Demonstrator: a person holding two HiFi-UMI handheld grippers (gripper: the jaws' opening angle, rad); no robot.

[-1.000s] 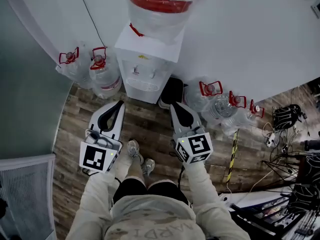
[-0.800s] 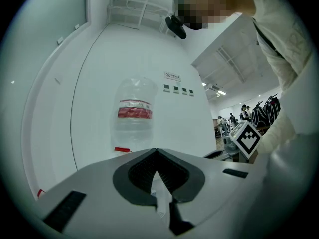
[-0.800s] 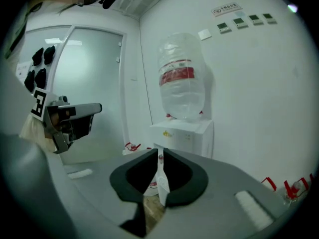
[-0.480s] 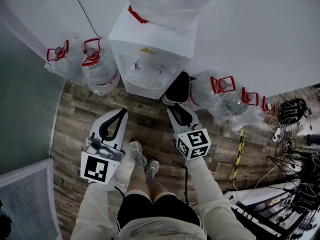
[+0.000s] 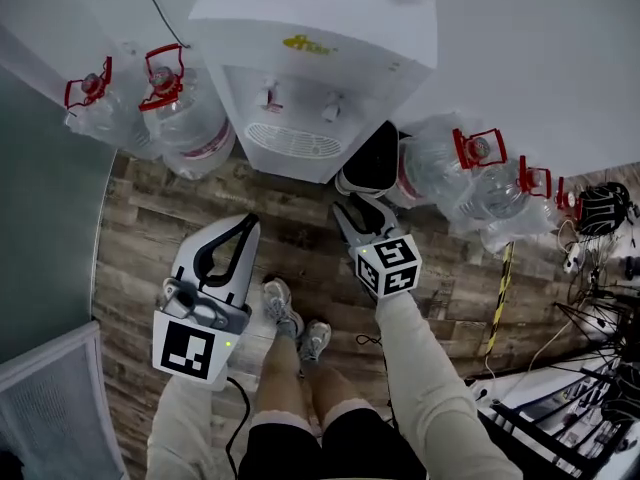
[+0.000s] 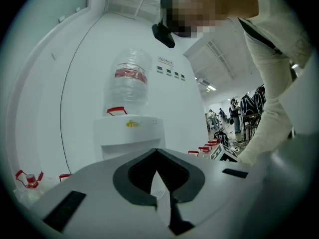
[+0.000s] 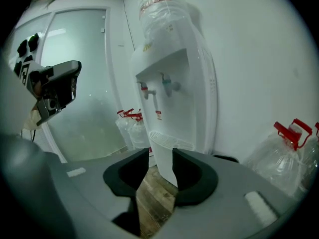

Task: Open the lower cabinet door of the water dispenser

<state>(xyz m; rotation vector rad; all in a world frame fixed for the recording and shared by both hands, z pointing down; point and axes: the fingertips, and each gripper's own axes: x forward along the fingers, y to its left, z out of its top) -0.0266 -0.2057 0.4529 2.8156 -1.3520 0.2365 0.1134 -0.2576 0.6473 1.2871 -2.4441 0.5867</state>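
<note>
The white water dispenser [image 5: 310, 58] stands against the wall, with two taps and a round drip tray [image 5: 295, 143]. From the head view its lower front is almost hidden under the tray. In the right gripper view the lower body [image 7: 164, 168] shows just past the jaws. My left gripper [image 5: 247, 223] is held low to the dispenser's front left, its tips meeting [image 6: 157, 152] and holding nothing. My right gripper [image 5: 362, 206] points at the dispenser's lower right; its jaws [image 7: 160, 156] are opening with nothing between them. Neither gripper touches the dispenser.
Water jugs with red handles lie left [image 5: 185, 118] and right [image 5: 450, 168] of the dispenser. A black object [image 5: 372, 158] sits at its right foot. The person's feet [image 5: 290, 318] stand on the wood floor. Cables and gear [image 5: 600, 208] crowd the right side.
Both grippers and the head have sunk towards the floor, so the dispenser looks larger. The right gripper's jaws have parted. The left gripper stays shut.
</note>
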